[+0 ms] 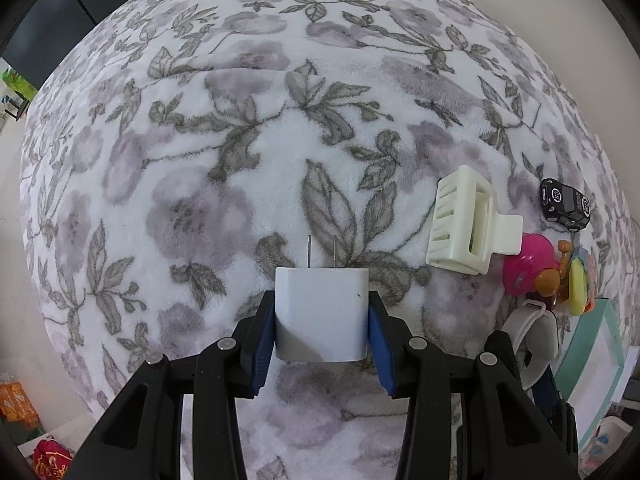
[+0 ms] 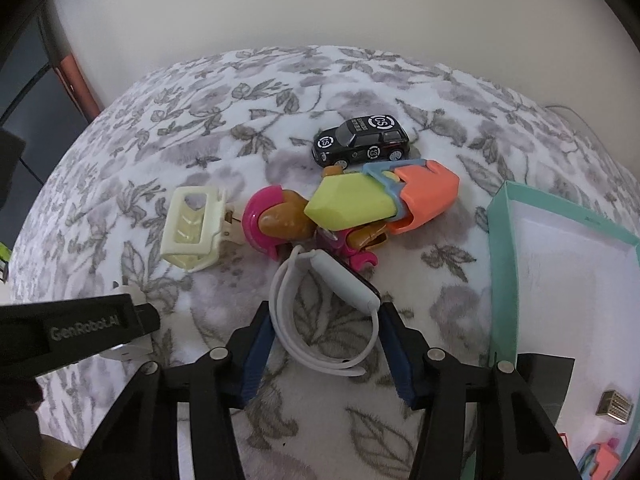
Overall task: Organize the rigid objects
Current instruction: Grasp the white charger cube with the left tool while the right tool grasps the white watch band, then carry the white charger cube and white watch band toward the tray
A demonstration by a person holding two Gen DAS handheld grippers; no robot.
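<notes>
My left gripper [image 1: 322,316] is shut on a white plug adapter [image 1: 321,312], prongs pointing away, held over the floral blanket [image 1: 200,160]. My right gripper [image 2: 324,320] has its blue pads on both sides of a white smartwatch [image 2: 344,280] and its looped strap. Beyond the watch lie a pink and brown toy figure [image 2: 276,222], a yellow, blue and orange toy [image 2: 384,200], a black toy car [image 2: 362,140] and a cream hair claw clip [image 2: 192,228]. The clip [image 1: 460,224], the car [image 1: 564,204] and the pink toy [image 1: 524,264] also show in the left wrist view.
A teal box with a white inside [image 2: 500,248] stands on the right, holding a small metal piece [image 2: 614,406] and an orange item [image 2: 604,456]. The left gripper's black arm [image 2: 72,332] crosses the right view's left edge. A pale wall [image 2: 320,8] rises behind the blanket.
</notes>
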